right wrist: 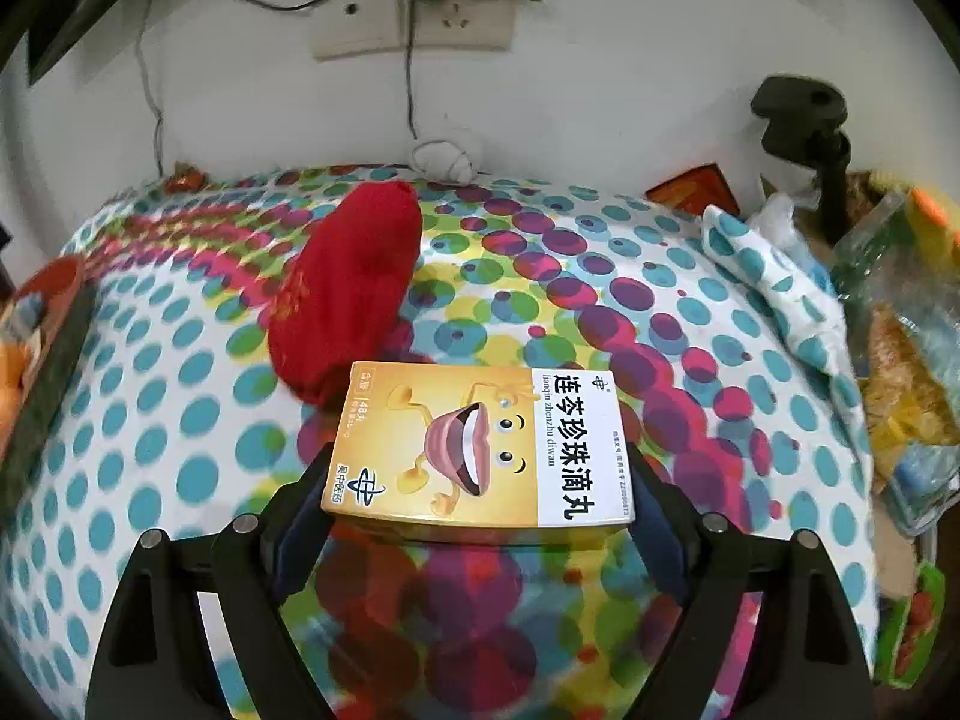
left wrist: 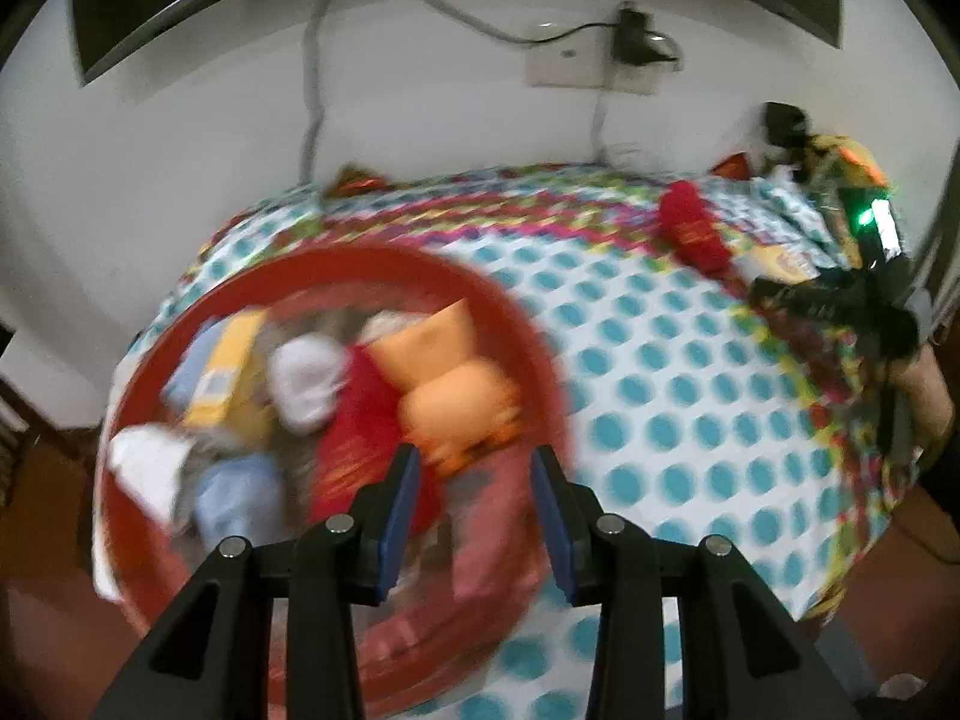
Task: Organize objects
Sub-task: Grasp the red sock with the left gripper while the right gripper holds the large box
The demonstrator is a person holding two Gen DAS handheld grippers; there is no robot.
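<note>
A yellow medicine box [right wrist: 474, 450] with a cartoon mouth lies flat between the fingers of my right gripper [right wrist: 480, 462]. Both pads sit against its short sides, just above the dotted tablecloth [right wrist: 180, 396]. A red cloth pouch [right wrist: 348, 294] lies just beyond the box. My left gripper [left wrist: 474, 480] hovers over a round red basket [left wrist: 528, 324] with its jaws apart and nothing pinched between them. The blurred basket holds an orange plush toy [left wrist: 456, 408], a yellow box [left wrist: 228, 372], red cloth and white and pale blue bundles. The right gripper [left wrist: 840, 294] also shows at the far right in the left wrist view.
The table stands against a white wall with a socket [right wrist: 414, 24] and hanging cables. A black clamp stand [right wrist: 804, 126] and a heap of plastic bags and packets [right wrist: 900, 324] crowd the right end. A small orange-red packet [right wrist: 696, 186] leans at the back edge.
</note>
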